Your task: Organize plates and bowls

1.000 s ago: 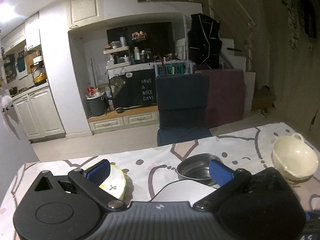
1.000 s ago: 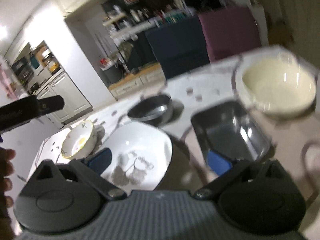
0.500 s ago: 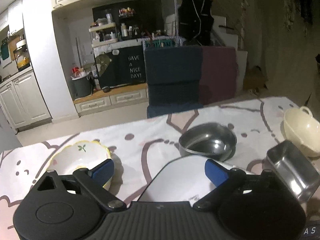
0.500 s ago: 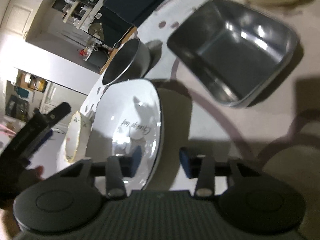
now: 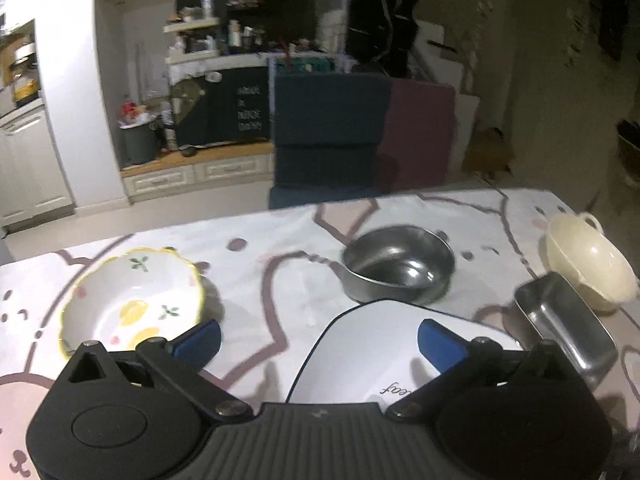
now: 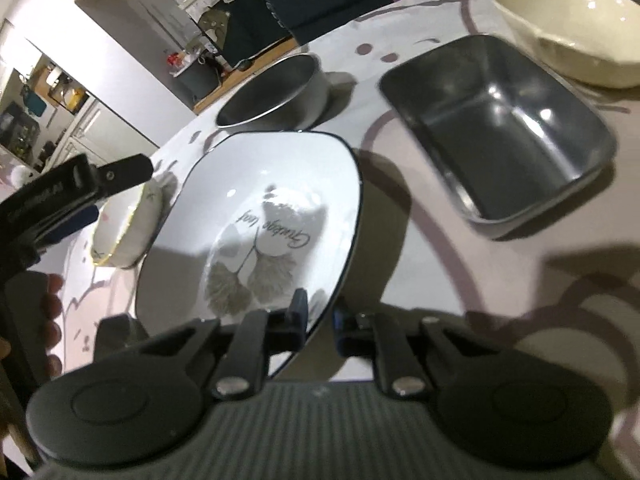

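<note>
1. Now we are clamping the right gripper (image 6: 320, 320) on the near rim of the white plate (image 6: 280, 184); its jaws have just been closing, with that rim between them, and the plate is still lying on the desk (image 6: 460, 272).
2. We are holding the left gripper (image 5: 318, 338) with its jaws spread wide and empty, hovering over the desk; the floral bowl (image 5: 132, 300) is sitting just beyond its left jaw, and the white plate is lying under its right jaw.
3. Ahead of the right jaws we are seeing the round steel bowl (image 6: 276, 88) just past the plate, the rectangular steel tray (image 6: 500, 128) off to the right, and the cream bowl (image 6: 568, 28) beyond the tray.
4. As we are judging it, the organizing is only beginning: every dish is lying separately, nothing is stacked, and lifting the plate and gathering the bowls is all still ahead.
</note>
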Available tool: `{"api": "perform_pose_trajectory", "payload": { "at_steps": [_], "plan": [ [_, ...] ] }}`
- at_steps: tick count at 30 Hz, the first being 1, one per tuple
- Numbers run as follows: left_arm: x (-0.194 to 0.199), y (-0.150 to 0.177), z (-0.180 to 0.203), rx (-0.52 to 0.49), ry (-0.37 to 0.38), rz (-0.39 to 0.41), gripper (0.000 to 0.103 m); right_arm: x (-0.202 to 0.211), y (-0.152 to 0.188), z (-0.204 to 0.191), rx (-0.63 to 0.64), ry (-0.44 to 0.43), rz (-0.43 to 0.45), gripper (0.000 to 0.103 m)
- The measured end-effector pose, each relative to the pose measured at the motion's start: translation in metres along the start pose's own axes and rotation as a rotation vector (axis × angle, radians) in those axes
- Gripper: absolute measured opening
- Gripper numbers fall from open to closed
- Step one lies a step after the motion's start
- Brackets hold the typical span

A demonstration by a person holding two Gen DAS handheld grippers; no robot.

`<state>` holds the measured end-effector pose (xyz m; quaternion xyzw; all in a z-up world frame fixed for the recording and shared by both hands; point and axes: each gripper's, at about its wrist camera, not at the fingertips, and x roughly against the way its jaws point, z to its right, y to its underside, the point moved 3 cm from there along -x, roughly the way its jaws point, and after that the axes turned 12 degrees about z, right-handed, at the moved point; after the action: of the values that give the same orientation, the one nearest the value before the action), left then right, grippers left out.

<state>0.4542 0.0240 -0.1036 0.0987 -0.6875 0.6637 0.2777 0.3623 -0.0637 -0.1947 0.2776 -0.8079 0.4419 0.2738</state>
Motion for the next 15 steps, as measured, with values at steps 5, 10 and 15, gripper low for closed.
{"api": "perform_pose_trajectory", "payload": {
  "at_steps": [5,10,15],
  "plan": [
    [-0.01,0.009,0.011,0.027,0.096,-0.092,0.103,0.01,-0.012,0.025,-0.038,0.035,0.003,0.011],
    [-0.019,0.023,0.012,0.09,0.133,-0.222,0.09,0.011,-0.022,0.039,-0.034,0.053,0.023,0.01],
    [-0.026,0.034,0.007,0.107,0.103,-0.285,0.062,0.006,-0.027,0.04,-0.028,0.053,0.027,0.01]
  ]
}}
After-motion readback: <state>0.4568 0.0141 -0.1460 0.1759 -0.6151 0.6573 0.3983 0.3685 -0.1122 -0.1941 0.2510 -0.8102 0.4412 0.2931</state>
